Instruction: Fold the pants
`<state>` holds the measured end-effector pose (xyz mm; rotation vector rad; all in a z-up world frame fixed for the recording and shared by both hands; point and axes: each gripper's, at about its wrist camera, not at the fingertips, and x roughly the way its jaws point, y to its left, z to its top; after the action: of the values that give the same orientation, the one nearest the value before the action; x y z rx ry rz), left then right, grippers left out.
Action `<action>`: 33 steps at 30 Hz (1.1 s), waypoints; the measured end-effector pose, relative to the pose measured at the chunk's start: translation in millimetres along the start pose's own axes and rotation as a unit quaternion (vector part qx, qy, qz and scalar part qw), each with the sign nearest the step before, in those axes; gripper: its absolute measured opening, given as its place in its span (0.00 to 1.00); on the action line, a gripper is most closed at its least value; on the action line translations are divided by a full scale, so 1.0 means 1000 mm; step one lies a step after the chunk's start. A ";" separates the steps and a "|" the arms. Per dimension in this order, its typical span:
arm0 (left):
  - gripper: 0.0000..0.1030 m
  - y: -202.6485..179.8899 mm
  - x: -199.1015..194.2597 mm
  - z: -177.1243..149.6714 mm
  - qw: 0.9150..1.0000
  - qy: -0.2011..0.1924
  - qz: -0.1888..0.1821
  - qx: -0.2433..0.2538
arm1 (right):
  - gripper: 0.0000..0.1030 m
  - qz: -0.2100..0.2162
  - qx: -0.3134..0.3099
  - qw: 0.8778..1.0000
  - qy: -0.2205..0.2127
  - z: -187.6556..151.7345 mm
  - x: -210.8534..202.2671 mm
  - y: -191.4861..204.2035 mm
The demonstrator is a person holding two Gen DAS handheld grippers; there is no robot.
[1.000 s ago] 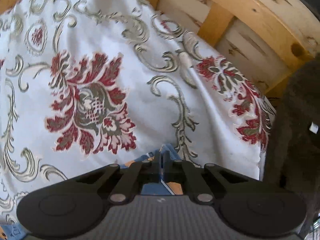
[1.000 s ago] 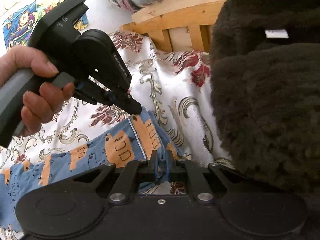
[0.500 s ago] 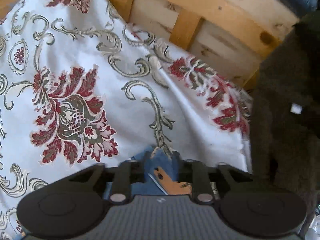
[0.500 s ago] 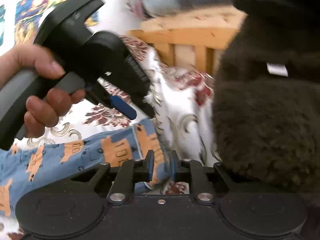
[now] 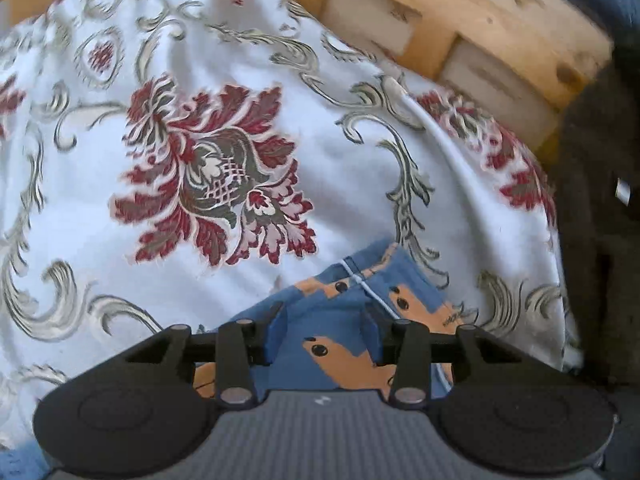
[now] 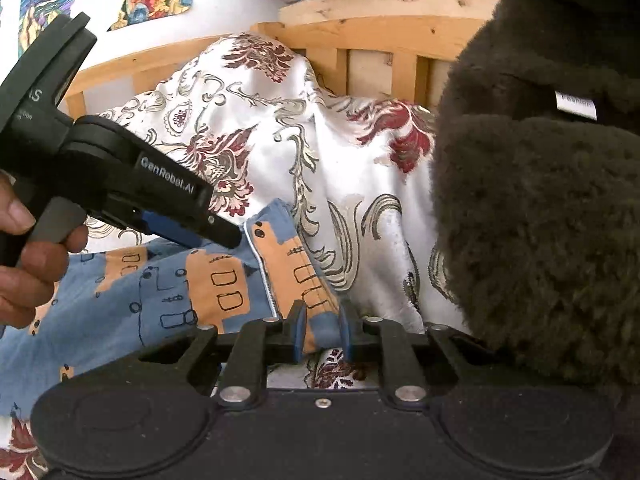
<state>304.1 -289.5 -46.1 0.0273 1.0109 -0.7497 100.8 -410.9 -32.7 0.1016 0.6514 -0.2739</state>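
**Both tongs spread over the end of the pants**

The left tongs stand spread wide, their blue pads well apart, with the blue-and-orange printed pants lying between and just beyond them. Nothing is pinched; the cloth rests flat on the white bedcover with its red and grey flower pattern. A thin white cord runs across the pants just ahead of these tongs.

The right tongs are also parted, though less widely, and the corner of the pants sits in the gap between the pads. Whether the pads touch the cloth cannot be told. From there the pants stretch away to the left of the right tongs, under the left tongs, whose tip hovers at the upper edge of the cloth near a white seam.

The person's left hand grips the handle at the far left of the right view. A dark furry blanket bulks just to the right of the right tongs. A wooden bed frame stands beyond both.
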 end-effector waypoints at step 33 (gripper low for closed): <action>0.84 0.234 -0.211 -0.080 0.993 -0.006 0.090 -0.072 | 0.59 0.381 -0.292 0.877 0.013 0.030 -0.012 0.226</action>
<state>314.4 32.4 0.5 -0.0112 1.0337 -0.5115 173.7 -196.6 -0.2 -0.2230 0.6504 0.6941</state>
